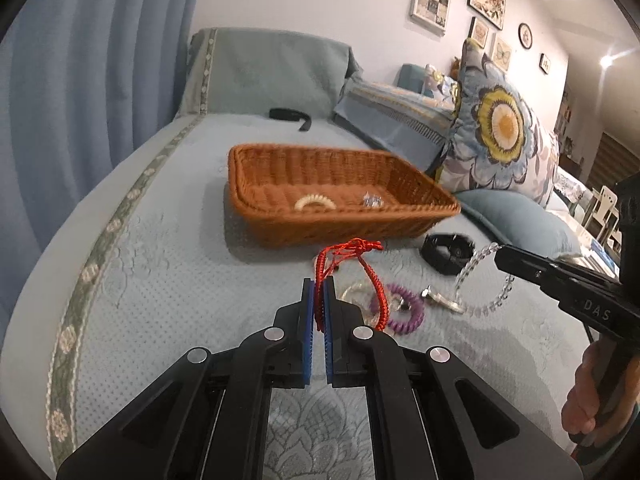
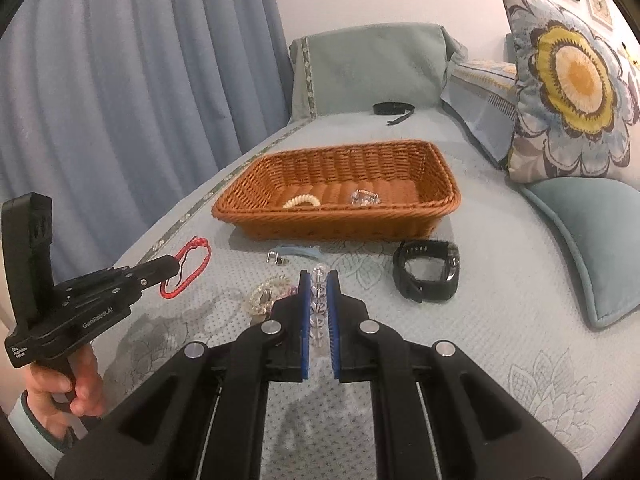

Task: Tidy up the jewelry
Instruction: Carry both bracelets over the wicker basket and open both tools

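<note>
My left gripper [image 1: 319, 280] is shut on a red cord bracelet [image 1: 362, 258], which hangs above the sofa cover; it also shows in the right wrist view [image 2: 188, 266]. My right gripper [image 2: 319, 276] is shut on a clear bead bracelet [image 2: 318, 308], whose beads trail from the tip in the left wrist view [image 1: 476, 264]. A brown wicker basket [image 1: 280, 160] [image 2: 440, 168] lies ahead, holding a cream spiral band [image 1: 314, 202] [image 2: 302, 201] and a clear crystal piece [image 1: 372, 200] [image 2: 364, 197].
On the cover lie a black watch [image 2: 426, 276] [image 1: 446, 252], a purple spiral band [image 1: 404, 308], a pale bead bracelet [image 2: 266, 292], a small metal clasp [image 2: 276, 258] and a black strap [image 2: 394, 109]. A floral pillow [image 2: 572, 80] and a teal cushion [image 2: 592, 240] are on the right.
</note>
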`<state>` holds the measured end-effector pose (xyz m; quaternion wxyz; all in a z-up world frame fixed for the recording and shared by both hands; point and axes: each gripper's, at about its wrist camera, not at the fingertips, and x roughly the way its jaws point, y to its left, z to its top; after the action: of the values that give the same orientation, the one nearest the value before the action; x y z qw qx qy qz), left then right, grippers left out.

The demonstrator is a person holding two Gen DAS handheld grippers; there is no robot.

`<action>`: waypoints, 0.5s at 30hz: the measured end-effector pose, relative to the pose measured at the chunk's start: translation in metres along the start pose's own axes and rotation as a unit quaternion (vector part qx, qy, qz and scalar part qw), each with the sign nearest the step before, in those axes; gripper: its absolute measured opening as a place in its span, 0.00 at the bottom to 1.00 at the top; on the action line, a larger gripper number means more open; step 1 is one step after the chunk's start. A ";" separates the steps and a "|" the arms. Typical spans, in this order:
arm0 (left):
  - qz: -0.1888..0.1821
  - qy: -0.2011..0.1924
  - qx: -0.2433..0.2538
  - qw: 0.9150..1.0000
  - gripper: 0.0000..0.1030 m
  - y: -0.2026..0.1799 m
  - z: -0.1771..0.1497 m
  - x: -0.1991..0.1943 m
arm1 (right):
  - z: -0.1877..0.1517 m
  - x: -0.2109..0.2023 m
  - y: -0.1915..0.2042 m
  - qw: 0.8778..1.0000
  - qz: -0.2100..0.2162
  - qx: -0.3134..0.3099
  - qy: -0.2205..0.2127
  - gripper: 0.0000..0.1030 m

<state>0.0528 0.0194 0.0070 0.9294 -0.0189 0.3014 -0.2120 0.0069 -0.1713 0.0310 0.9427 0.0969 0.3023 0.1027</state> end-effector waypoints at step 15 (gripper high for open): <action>-0.009 -0.050 0.024 0.998 0.02 -0.011 0.097 0.040 | 0.103 0.050 -0.007 0.999 -0.005 -0.024 -0.026 0.06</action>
<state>0.1324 -0.0157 0.0659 0.9416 -0.0098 0.2492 -0.2265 0.1086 -0.1778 0.0842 0.9527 0.0753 0.2761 0.1024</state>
